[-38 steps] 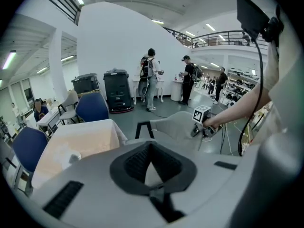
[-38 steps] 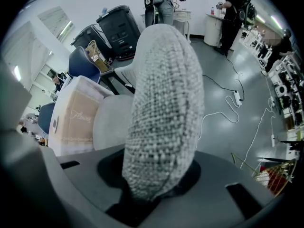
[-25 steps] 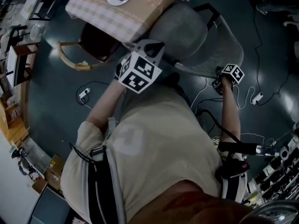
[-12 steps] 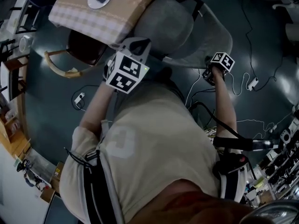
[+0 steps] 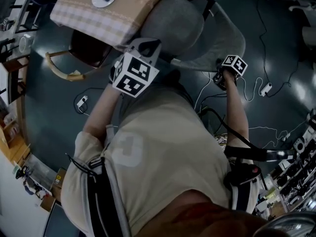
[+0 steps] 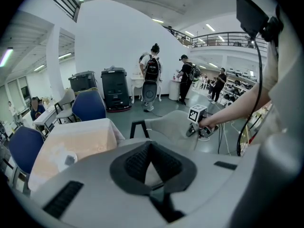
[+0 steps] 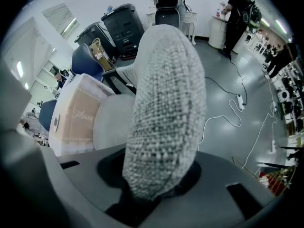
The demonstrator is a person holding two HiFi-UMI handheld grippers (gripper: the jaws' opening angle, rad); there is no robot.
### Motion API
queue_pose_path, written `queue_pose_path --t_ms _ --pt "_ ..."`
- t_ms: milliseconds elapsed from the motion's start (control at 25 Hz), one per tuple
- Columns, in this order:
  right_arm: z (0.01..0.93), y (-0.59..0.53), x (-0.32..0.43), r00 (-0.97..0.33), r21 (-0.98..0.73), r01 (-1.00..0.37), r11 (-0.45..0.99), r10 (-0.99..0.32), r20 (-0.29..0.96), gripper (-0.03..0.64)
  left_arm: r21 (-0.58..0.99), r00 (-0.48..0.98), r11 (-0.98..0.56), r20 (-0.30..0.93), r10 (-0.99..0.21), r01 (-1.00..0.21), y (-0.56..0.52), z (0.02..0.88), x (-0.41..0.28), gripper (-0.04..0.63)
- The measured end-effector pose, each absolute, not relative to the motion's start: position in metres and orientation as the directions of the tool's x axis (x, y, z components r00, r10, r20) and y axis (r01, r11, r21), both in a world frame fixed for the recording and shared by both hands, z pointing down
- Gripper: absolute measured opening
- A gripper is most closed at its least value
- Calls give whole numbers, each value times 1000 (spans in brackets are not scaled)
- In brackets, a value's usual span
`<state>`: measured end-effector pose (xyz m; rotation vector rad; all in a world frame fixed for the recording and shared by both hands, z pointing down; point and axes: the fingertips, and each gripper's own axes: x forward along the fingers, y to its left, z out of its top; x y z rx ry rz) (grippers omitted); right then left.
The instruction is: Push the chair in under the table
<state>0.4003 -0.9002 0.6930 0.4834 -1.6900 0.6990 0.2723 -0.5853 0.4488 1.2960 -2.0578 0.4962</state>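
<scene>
While my right tongs clamp the mesh backrest of the grey chair, my left tongs stay clear of it, clenched on nothing, beside the cloth-covered worktop.

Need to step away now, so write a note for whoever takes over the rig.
Left gripper: fingers shut, empty, held by the table's corner.
Right gripper: fingers clamped on the edge of the grey chair's mesh backrest.
Chair: its seat meets the corner of the checked-cloth table; most of it is not under it.
Done: backrest gripped.
Left: push the chair in under the table.
</scene>
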Motion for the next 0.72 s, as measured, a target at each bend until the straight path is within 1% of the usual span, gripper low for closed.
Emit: queue_pose_path --t_ms 720 --pt "695 -895 389 -221 -189 -647 739 55 974 130 49 -312 474 692 -651 -879 -575 457 263 8"
